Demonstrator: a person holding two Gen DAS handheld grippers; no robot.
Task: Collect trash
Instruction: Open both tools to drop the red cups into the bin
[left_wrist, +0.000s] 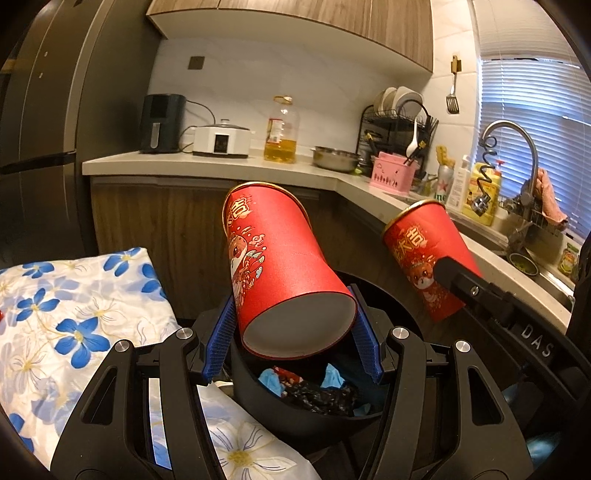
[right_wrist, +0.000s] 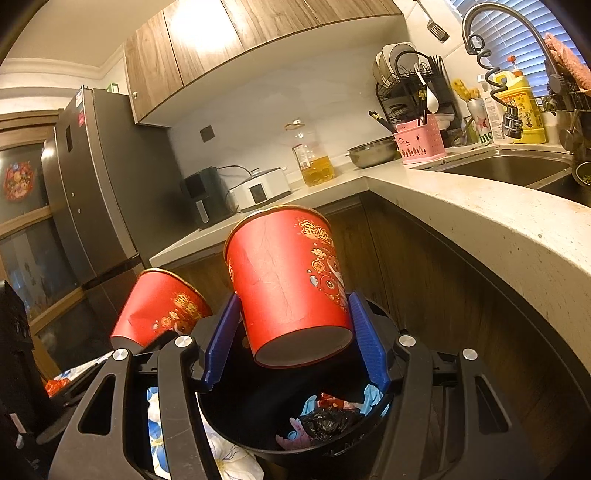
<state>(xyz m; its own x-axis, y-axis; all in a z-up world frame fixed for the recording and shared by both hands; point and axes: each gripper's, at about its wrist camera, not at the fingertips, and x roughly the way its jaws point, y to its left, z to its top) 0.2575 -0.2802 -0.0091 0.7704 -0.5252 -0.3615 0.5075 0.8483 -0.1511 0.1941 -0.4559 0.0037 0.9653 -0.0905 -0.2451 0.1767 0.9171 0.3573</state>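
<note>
Above the black bin (left_wrist: 295, 417), each hand-held gripper (left_wrist: 291, 332) (right_wrist: 293, 339) clamps a tilted red cup (left_wrist: 280, 266) (right_wrist: 291, 284) between its pads.

My left gripper (left_wrist: 293, 332) and right gripper (right_wrist: 291, 341) match: black linkage frames, round silver screws, ribbed blue finger pads (left_wrist: 218, 341), white "DAS" lettering (left_wrist: 537, 341).

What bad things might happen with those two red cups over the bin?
1. The left gripper holds its red cup tilted, only near the base between the fingers, so it may slip out sideways.
2. The black bin is small, and the flowered cloth lies right beside it, so a dropped cup could land there.
3. The right gripper holds the other red cup close by, so the two cups might bump together.
</note>
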